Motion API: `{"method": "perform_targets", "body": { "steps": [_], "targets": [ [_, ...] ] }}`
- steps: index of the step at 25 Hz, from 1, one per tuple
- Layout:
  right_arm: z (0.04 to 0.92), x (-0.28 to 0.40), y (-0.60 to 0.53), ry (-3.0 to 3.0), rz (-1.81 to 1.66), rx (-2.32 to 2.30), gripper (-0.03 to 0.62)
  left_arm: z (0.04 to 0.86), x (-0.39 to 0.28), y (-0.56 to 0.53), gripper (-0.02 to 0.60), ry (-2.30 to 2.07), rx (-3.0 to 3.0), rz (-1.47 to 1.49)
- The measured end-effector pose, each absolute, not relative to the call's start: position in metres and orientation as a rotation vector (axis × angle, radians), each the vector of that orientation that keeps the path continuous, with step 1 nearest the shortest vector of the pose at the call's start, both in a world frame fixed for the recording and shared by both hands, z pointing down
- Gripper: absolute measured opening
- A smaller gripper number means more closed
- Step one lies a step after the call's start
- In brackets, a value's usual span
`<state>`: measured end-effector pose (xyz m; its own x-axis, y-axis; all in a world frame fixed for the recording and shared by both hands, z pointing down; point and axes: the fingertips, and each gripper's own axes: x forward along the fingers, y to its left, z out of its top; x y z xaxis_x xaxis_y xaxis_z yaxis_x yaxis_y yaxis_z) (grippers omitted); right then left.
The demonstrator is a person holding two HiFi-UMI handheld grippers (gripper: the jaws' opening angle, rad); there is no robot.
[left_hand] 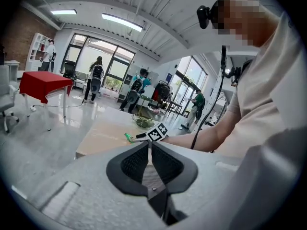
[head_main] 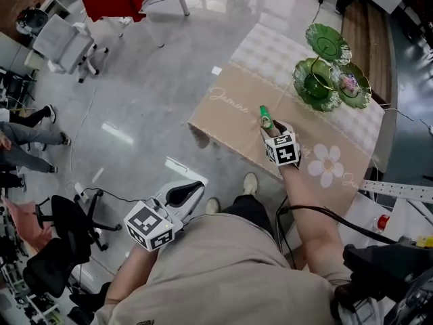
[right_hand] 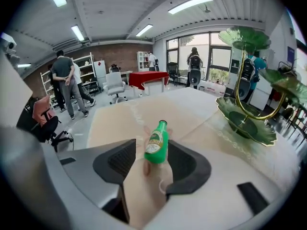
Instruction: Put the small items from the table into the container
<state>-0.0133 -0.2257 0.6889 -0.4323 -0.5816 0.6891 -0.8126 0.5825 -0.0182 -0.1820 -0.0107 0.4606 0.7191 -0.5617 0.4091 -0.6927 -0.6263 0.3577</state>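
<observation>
Two tools. Left tool (left_hand: 150,150) is pressed together, empty, off the desk (head_main: 223,124). Right tool (right_hand: 154,152) is spread, with a miniature green bottle (right_hand: 157,143) on the desk between its jaws; label unreadable. Cloth script (head_main: 226,99) reads "Jasmine". Beyond is a tiered green leaf-dish stand (head_main: 301,80); one dish holds a small pinkish item (head_main: 349,82).

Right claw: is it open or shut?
Open. The right claw has its jaws wide apart; the small green labelled bottle is between them, with a gap at its left side.
</observation>
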Motion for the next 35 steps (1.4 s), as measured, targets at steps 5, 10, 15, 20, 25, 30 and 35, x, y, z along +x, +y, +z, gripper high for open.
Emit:
{"method": "perform_targets", "body": {
  "steps": [5,10,15,20,25,30,35],
  "targets": [
    [0.713,-0.018,-0.244,-2.158,0.533,1.069,0.206,0.459,-0.176,-0.026,0.011,-1.015,2.394,0.377],
    [0.715,-0.017,-0.245,-2.173,0.554,1.044,0.189,0.457,-0.167,-0.04,0.011,-1.047,2.381,0.373],
    [0.707,-0.011,-0.24,-2.199,0.556,1.005,0.179,0.454,-0.15,-0.055,0.011,-1.031,2.399,0.365],
    [0.679,0.007,-0.226,-2.237,0.572,0.995,0.178,0.452,-0.128,-0.066,0.011,-0.96,2.444,0.358],
    [0.639,0.037,-0.217,-2.28,0.588,1.014,0.178,0.452,-0.09,-0.08,0.011,-0.836,2.506,0.367],
    [0.598,0.074,-0.208,-2.298,0.561,1.047,0.178,0.449,-0.056,-0.089,0.011,-0.717,2.569,0.366],
    [0.558,0.109,-0.202,-2.311,0.563,1.069,0.176,0.447,-0.034,-0.095,0.011,-0.643,2.604,0.361]
  ]
}}
